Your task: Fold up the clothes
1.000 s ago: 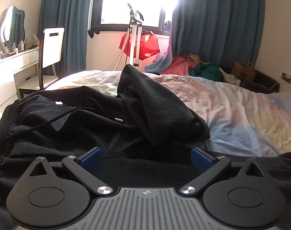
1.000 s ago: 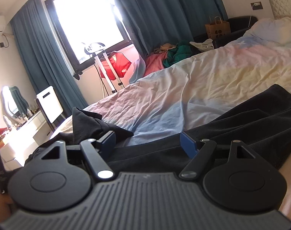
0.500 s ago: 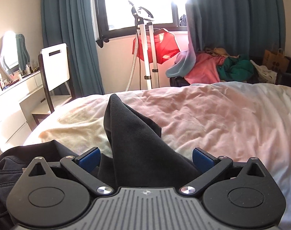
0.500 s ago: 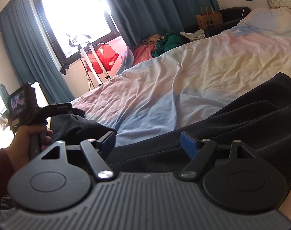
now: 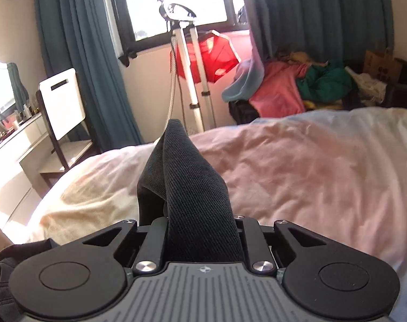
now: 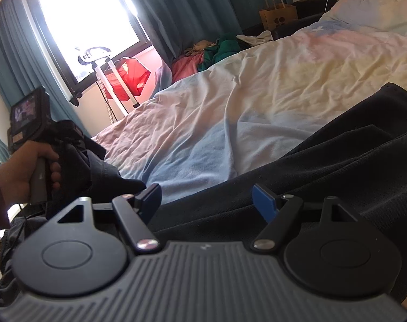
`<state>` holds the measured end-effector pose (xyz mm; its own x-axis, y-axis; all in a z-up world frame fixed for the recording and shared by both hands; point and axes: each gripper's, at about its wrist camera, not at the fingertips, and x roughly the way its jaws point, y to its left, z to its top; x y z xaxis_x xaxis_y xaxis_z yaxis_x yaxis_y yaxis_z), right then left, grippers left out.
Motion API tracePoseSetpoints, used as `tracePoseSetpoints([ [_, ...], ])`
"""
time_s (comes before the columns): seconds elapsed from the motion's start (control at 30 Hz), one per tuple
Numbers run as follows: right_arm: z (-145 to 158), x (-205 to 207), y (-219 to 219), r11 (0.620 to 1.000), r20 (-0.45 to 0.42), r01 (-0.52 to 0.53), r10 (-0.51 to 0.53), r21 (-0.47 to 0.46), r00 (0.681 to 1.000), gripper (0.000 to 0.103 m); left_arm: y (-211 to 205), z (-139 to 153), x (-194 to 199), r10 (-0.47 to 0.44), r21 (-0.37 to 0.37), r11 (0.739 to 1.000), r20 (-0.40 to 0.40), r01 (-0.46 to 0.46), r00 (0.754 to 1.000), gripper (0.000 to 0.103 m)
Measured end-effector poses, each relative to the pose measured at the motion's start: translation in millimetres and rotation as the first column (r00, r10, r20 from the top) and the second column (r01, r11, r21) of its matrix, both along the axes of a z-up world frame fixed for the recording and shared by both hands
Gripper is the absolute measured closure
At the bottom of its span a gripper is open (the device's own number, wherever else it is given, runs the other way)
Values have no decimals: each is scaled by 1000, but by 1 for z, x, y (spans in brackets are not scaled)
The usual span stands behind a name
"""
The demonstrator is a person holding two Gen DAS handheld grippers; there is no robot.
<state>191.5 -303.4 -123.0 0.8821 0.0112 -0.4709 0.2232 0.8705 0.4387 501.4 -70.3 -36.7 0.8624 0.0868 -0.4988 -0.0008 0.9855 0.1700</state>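
A black garment (image 6: 337,166) lies across the near part of the bed. My left gripper (image 5: 200,230) is shut on a fold of this black cloth (image 5: 190,187), which stands up in a peak between the closed jaws. In the right wrist view the left gripper's body (image 6: 37,134), held in a hand, lifts the cloth at the left. My right gripper (image 6: 206,201) is open, its blue pads (image 6: 265,201) spread just above the garment's dark fabric, holding nothing.
The bed (image 5: 310,166) has a pale pink, yellow and blue sheet. A clothes pile (image 5: 297,88) lies beyond the bed under teal curtains. A steamer stand with a red garment (image 5: 192,61) is by the window. A white chair (image 5: 61,102) and dresser stand left.
My left gripper has closed on the peak of black cloth and lifted it; its blue pads were spread open half a second ago. My right gripper stays open over the garment.
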Motion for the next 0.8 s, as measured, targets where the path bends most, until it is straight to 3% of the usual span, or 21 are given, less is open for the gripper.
tracePoseSetpoints([
  [0.07,3,-4,0,1000,11,8,-8,-3,1000,26,-22,32,-21,-71,-17,997,123,73,990,89],
  [0.13,7,-9,-1,1000,26,24,-24,-13,999,26,-46,61,-41,-124,-40,990,231,137,965,89],
  [0.23,12,-16,-7,998,46,65,-64,-22,997,26,-86,91,-70,-270,-59,950,344,308,899,89],
  [0.4,15,-26,-21,988,59,157,-156,-6,986,26,-162,90,-99,-486,16,860,325,509,811,88],
  [0.5,13,-27,-28,981,52,192,-192,-1,980,26,-198,65,-101,-562,102,824,274,557,781,88],
  [0.63,9,-25,-34,979,39,202,-202,10,979,26,-226,19,-85,-557,152,828,117,539,822,78],
  [0.73,4,-23,-36,980,30,198,-198,19,980,26,-220,-12,-91,-536,234,832,107,503,837,69],
  [0.77,3,-22,-37,981,25,193,-194,28,981,26,-210,-19,-95,-517,243,843,114,481,849,52],
  [0.8,2,-20,-37,981,21,189,-190,33,982,26,-200,-22,-98,-496,241,854,113,461,861,44],
])
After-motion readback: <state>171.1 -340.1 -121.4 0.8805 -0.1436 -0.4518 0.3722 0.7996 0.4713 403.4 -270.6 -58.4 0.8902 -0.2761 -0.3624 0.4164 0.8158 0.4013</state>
